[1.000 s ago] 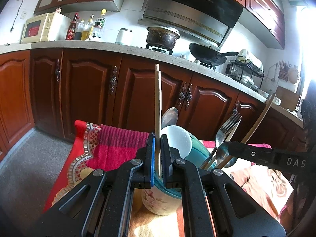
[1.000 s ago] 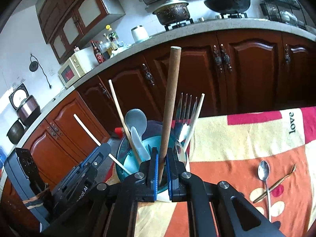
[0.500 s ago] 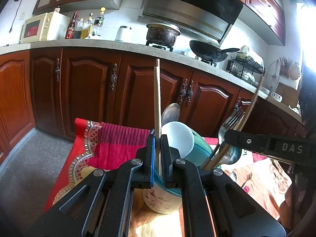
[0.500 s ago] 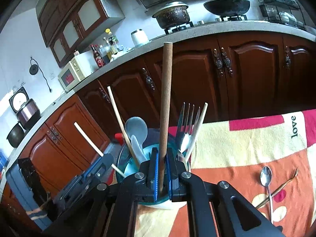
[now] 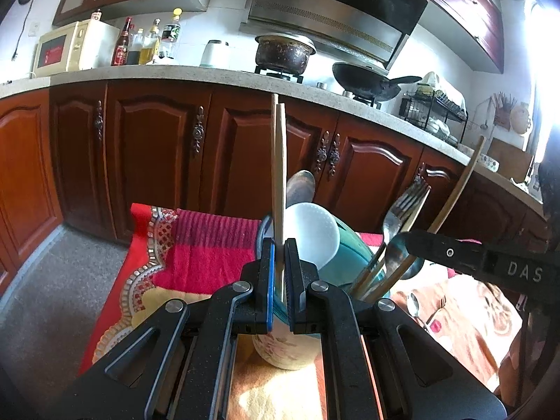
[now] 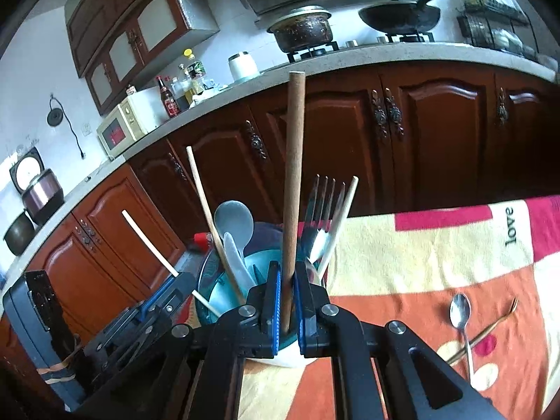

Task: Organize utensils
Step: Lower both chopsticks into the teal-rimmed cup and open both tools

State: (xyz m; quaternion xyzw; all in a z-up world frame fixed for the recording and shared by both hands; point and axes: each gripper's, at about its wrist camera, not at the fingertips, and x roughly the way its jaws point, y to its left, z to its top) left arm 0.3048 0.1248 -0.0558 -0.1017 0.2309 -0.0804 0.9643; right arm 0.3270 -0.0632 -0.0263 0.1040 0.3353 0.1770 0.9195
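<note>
- A home kitchen: dark red-brown wooden cabinets run under a speckled grey stone counter point(image 5: 217, 71), with a cream microwave point(image 5: 70, 47) at ten o'clock in the left wrist view and a blackened pot point(image 6: 302, 31) on the stove at twelve o'clock in the right wrist view.
- In front, a table carries a patterned red, orange and cream cloth point(image 6: 413, 245), and on it stands a round teal-lined utensil cup point(image 5: 344, 250) with a pale floral outside.
- The left gripper point(image 5: 278, 280) is clenched on a thin pale wooden chopstick point(image 5: 279, 161); its long axis runs straight up toward twelve o'clock, the lower end just over the cup's near rim.
- The right gripper point(image 6: 287, 301) is clenched on a thicker brown round wooden handle point(image 6: 294, 175), also upright toward twelve o'clock, directly above the cup's mouth.
- So both sticks already point down into the cup; I judge the coming move to be a lowering and release, and neither hand is clearly nearer.
- The cup already holds a white plastic rice scoop point(image 5: 313, 236), a steel fork point(image 6: 320, 206), and other spoons and chopsticks.
- A small steel teaspoon point(image 6: 460, 309) and a thin gold-coloured fork point(image 6: 490, 329) lie crossed on the cloth at four o'clock, well apart from the cup.
- Hidden: both sticks' lower ends sit behind the jaws, so I cannot tell whether they touch the cup's bottom, or what the brown handle's working end is.
</note>
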